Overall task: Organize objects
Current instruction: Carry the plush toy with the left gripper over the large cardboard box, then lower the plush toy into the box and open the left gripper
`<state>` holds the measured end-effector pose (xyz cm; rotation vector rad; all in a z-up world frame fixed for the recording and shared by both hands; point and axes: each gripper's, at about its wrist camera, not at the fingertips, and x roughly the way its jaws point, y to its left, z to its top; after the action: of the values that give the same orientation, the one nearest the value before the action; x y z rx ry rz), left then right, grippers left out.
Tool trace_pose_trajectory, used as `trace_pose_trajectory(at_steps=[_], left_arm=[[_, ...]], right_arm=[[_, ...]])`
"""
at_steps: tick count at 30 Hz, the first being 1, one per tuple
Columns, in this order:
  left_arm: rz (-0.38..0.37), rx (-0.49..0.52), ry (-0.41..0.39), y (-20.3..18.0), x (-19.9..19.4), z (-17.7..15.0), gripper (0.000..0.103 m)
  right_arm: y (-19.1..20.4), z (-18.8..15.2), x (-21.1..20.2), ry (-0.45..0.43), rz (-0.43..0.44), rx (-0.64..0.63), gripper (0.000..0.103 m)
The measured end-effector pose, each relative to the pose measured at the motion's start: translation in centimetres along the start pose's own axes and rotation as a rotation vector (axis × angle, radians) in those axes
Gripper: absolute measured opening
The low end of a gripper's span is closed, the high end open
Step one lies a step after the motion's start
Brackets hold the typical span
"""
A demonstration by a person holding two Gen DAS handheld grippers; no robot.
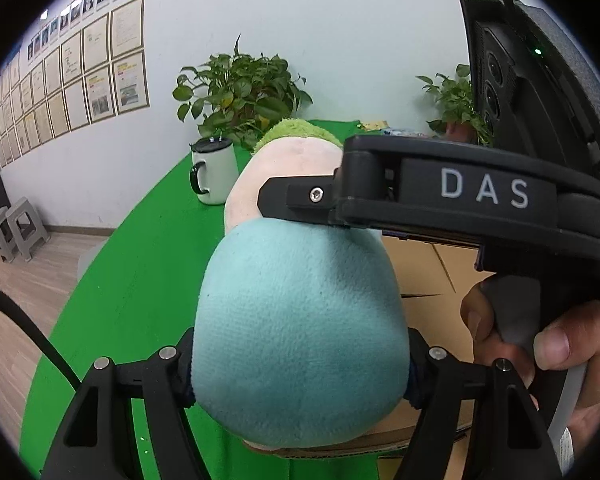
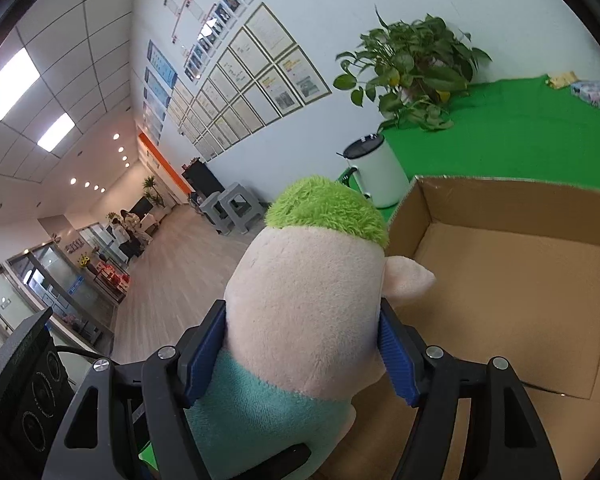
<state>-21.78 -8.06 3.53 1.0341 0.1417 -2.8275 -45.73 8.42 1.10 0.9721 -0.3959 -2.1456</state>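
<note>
We saw the left gripper closed on the teal lower body of a plush toy, its pads pressed into the fabric at three and nine o'clock. The right gripper likewise clamped the same plush toy, its blue ribbed pads flat against the cream upper body, just below the green tuft at twelve o'clock; no earlier view let us judge any change in its jaws. In the left wrist view, the right gripper crossed from three o'clock, one finger lying on the toy, a hand around its handle at four o'clock. The toy hung over the near left edge of an open cardboard box, which lay at three o'clock in the right wrist view. The box rested on a green tablecloth. Beyond it, at one o'clock, stood a white mug with a dark lid, and farther, a potted plant against the wall.
</note>
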Motion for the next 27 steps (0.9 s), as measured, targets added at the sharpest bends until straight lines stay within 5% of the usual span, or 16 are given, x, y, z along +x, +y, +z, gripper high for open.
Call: trace_pose_trajectory(at_steps=[15, 22, 27], left_arm=[[0.027, -0.025, 0.125, -0.1, 2.4, -2.8, 0.079], [-0.02, -0.021, 0.104, 0.4, -0.2, -4.3, 0.079], [0.027, -0.009, 0.072, 0.6, -1.0, -4.6, 0.081]], right_arm=[[-5.2, -2.3, 5.5, 0.096, 0.019, 0.056, 0.069], [-5.0, -2.5, 7.2, 0.174, -0.04, 0.064, 0.069], [-4.8, -2.1, 8.5, 0.185, -0.075, 0.064, 0.077]])
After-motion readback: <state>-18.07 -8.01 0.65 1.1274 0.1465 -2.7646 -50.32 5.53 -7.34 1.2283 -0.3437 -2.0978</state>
